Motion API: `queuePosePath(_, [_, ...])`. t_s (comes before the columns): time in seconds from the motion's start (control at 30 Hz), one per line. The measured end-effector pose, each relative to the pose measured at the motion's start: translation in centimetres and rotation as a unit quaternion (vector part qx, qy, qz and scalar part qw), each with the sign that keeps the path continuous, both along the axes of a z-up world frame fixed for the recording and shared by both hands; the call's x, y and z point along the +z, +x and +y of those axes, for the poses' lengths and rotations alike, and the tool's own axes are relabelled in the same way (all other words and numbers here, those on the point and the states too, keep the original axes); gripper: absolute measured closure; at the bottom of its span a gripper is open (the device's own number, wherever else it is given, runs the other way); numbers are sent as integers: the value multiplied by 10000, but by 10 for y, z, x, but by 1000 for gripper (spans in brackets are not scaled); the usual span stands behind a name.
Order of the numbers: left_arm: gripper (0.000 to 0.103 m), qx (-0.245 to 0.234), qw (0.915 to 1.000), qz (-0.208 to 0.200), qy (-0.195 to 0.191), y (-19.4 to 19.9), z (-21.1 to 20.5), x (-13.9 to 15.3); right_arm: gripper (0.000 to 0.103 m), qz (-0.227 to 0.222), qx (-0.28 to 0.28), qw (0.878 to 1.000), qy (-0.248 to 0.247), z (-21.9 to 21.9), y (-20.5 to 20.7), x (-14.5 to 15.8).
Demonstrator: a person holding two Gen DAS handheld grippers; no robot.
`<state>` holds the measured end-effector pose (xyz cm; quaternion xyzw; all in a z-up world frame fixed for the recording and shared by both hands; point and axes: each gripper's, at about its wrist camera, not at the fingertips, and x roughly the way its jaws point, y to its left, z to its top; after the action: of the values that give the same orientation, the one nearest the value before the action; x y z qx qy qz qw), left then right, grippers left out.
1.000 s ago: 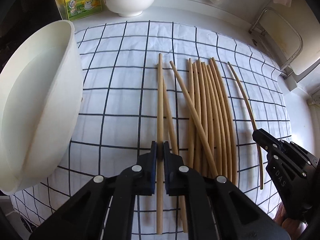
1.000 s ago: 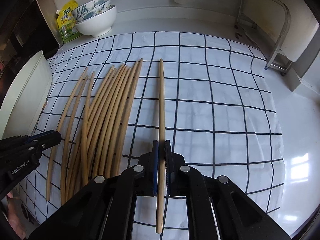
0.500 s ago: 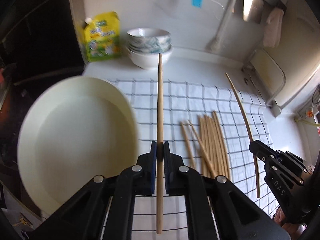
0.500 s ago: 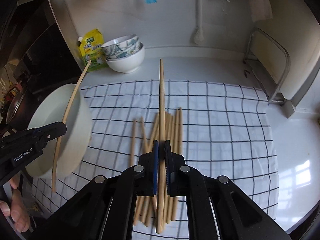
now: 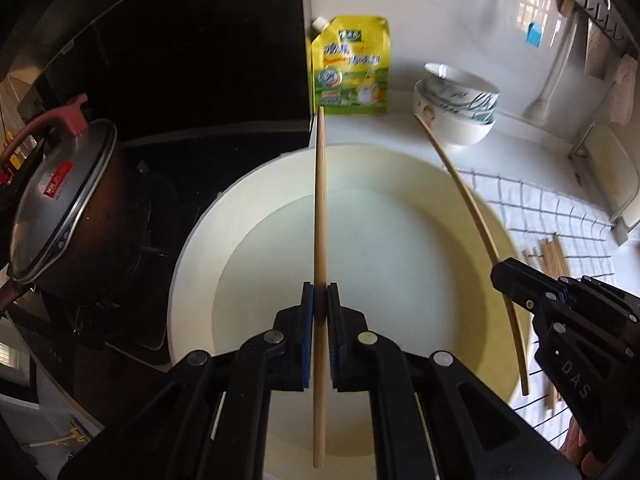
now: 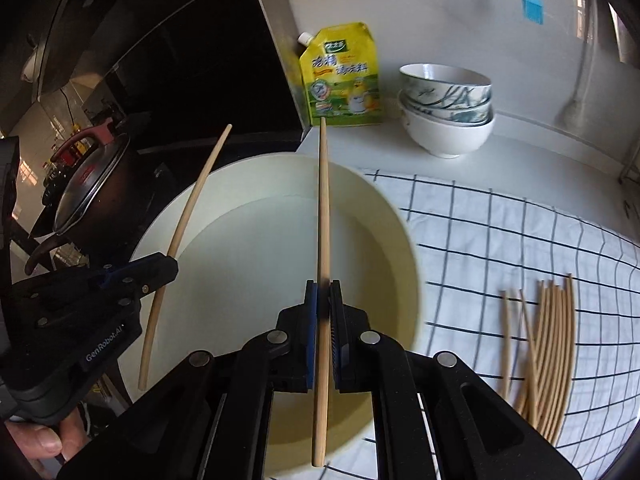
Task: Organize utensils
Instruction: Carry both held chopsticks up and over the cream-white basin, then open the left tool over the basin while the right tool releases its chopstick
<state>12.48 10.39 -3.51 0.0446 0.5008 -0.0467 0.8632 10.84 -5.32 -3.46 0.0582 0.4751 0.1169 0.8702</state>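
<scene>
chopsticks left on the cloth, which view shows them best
The right wrist view. There the chopsticks left on the checked cloth lie as a full fanned bundle at lower right, beside the white basin. The left wrist view shows only a few of their tips at its right edge, behind the right gripper.

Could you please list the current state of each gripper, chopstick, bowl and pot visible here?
left gripper: shut on a chopstick.
left chopstick: held above the basin.
right gripper: shut on a chopstick.
right chopstick: held above the basin.
white basin: upright, nothing visible inside.
loose chopsticks: lying bundled on the checked cloth.
patterned bowls: stacked upright.
pot: lid on.
</scene>
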Motion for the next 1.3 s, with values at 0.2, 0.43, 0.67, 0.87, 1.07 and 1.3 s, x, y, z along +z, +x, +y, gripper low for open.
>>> queuePosePath(0.2, [96,-230,9989,404,25,14,14,-31,97,440,-18,9990,-87,29,12,-30])
queuePosePath(0.43, [96,-426,9969,662,10,17,16,-51,97,801,-189,9964,-221,35,12,-53])
queuePosePath(0.67, [95,-503,9960,732,25,18,19,-54,97,813,-316,9956,-341,39,13,-58])
queuePosePath(0.87, [82,-379,9973,634,27,18,26,-46,83,613,-459,9962,-417,33,6,-46])
queuePosePath(1.07, [66,-279,9988,403,-32,8,30,-26,83,461,-455,9971,-411,33,-5,-32])
queuePosePath(1.3, [58,-187,9996,188,-90,-6,31,-5,83,314,-426,9978,-397,36,-21,-17])
